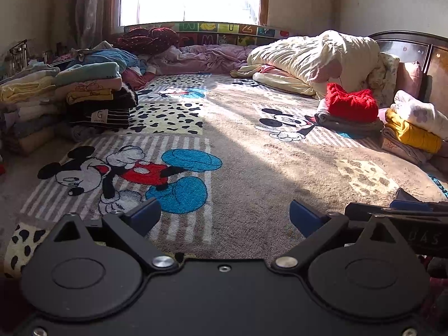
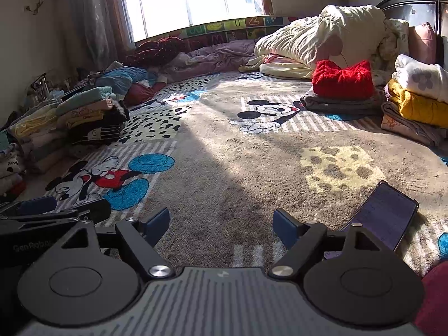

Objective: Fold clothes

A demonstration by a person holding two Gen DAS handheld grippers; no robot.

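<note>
Both claws — left claw [image 1: 225, 214], right claw [image 2: 221, 224] — gape wide, empty, over the blanket [image 2: 238, 173], perhaps plush.

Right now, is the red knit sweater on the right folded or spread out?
Folded. The red knit sweater sits as a compact bundle on top of a folded grey garment, beside the yellow and white pile.

left tongs [image 1: 225, 215]: black, blue pads | right tongs [image 2: 221, 225]: black, ribbed grey body
</note>
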